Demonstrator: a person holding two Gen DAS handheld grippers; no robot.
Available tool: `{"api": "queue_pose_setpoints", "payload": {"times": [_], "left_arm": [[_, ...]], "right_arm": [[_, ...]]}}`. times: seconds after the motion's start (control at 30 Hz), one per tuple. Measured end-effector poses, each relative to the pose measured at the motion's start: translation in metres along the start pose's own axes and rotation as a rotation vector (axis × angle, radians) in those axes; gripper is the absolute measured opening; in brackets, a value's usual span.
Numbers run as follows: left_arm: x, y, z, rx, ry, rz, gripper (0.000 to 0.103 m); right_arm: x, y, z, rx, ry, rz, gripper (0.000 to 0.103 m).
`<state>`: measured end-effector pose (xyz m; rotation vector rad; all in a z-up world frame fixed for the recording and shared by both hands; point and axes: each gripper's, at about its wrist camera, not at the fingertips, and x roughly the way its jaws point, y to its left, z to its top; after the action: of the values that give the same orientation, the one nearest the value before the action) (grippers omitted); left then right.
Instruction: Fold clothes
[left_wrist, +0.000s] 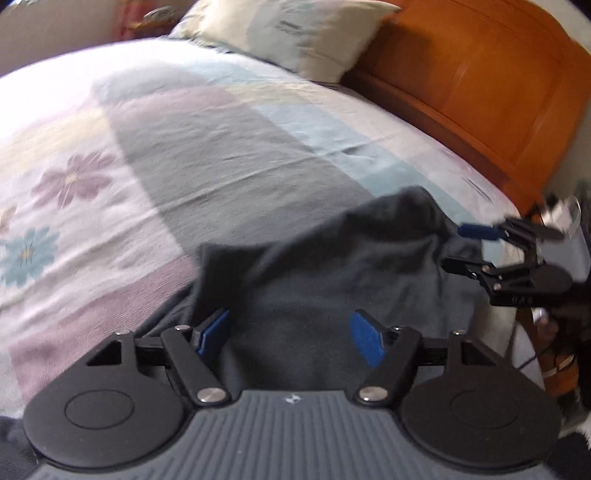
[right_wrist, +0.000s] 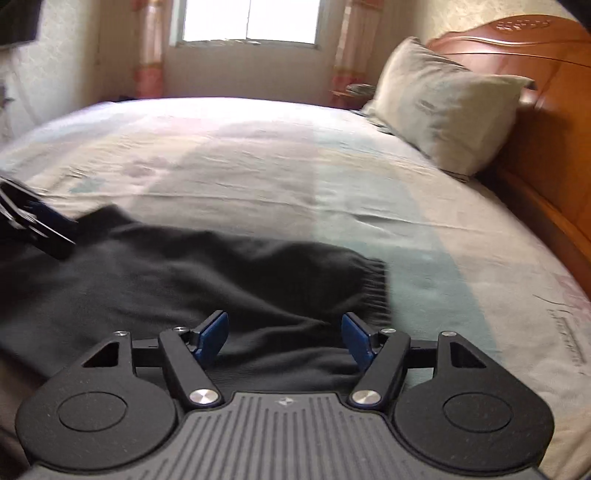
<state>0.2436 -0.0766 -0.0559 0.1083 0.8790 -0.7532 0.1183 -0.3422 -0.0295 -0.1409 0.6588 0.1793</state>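
Note:
A dark grey garment (left_wrist: 332, 266) lies rumpled on the bed near its front edge. One end has a ribbed band (right_wrist: 375, 288). My left gripper (left_wrist: 291, 336) is open just over the garment, and a raised fold of cloth stands against its left blue pad (left_wrist: 214, 332). My right gripper (right_wrist: 284, 336) is also open, low over the garment (right_wrist: 166, 280) beside the ribbed band. From the left wrist view the right gripper (left_wrist: 461, 247) sits at the garment's right edge with its fingers spread. The left gripper (right_wrist: 37, 225) shows at the garment's far left corner.
The bedspread (left_wrist: 184, 147) is a pastel patchwork with flowers, stretching far beyond the garment. A pillow (right_wrist: 443, 107) leans on the orange wooden headboard (left_wrist: 498, 92) at the right. A bright window (right_wrist: 251, 20) with pink curtains is at the far wall.

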Motion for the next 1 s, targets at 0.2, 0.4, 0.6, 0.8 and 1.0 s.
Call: {"api": "queue_pose_setpoints", "payload": {"times": [0.2,0.4,0.6,0.8,1.0], "left_arm": [[0.003,-0.05,-0.033,0.153,0.042,0.036,0.077],[-0.006,-0.068,-0.069,0.129,0.032,0.068,0.083],[-0.014,-0.071,-0.053,0.112,-0.017,0.034,0.083],[-0.003,-0.06,-0.067,-0.018,-0.001,0.017,0.084],[-0.007,-0.052,-0.065,-0.069,-0.01,0.033,0.084]], "right_arm": [[0.003,0.028,-0.026,-0.041,0.061,0.054,0.074],[-0.019,0.01,-0.034,0.036,0.072,0.033,0.079],[-0.016,0.024,-0.015,-0.042,-0.008,0.019,0.08],[-0.003,0.0,-0.033,0.07,0.052,0.007,0.082],[-0.016,-0.01,-0.022,0.105,-0.008,0.029,0.082]]}}
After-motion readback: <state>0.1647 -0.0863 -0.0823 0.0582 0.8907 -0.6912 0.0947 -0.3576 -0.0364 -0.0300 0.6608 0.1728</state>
